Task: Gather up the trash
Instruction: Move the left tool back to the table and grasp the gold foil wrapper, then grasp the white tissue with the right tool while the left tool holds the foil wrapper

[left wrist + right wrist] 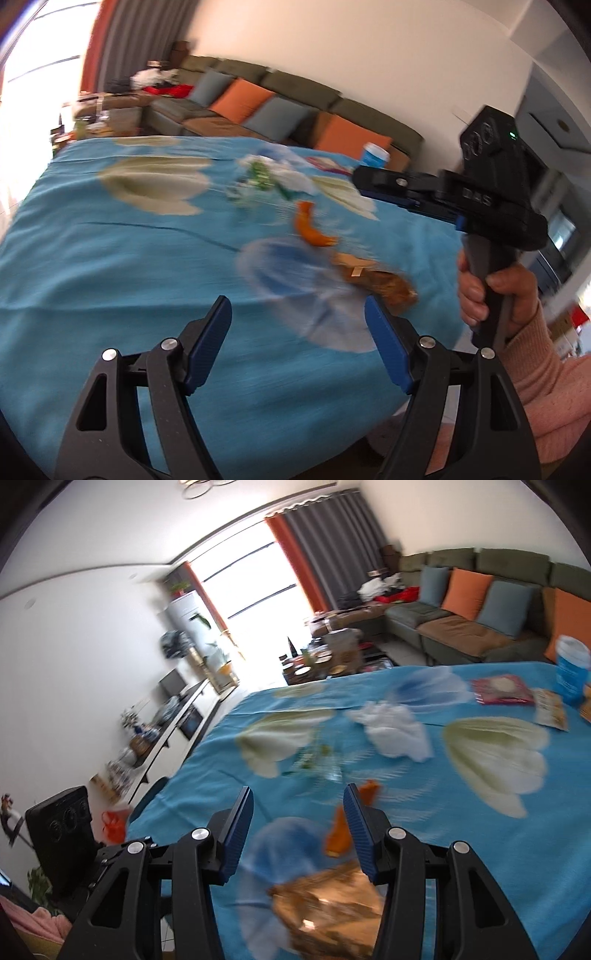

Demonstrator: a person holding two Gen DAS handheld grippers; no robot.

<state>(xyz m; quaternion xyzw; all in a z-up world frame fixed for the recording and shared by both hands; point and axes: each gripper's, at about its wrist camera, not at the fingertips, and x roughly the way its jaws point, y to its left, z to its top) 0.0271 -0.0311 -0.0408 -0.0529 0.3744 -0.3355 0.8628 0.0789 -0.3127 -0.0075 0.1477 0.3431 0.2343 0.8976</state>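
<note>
Two grippers, left gripper (297,317) and right gripper (298,814), jaws spread, nothing held. Orange peel (309,227), brown wrapper (328,901), white tissue (393,729) lie on blue-clothed worktop (92,266).

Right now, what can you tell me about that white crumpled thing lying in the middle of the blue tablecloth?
The white crumpled thing looks like a wad of tissue or thin paper, bunched into soft folds and peaks. It lies loose on the blue flowered tablecloth, past the orange peel. A clear wrapper with green print lies just beside it. Neither tool touches it. Motion blur hides finer detail.
</note>
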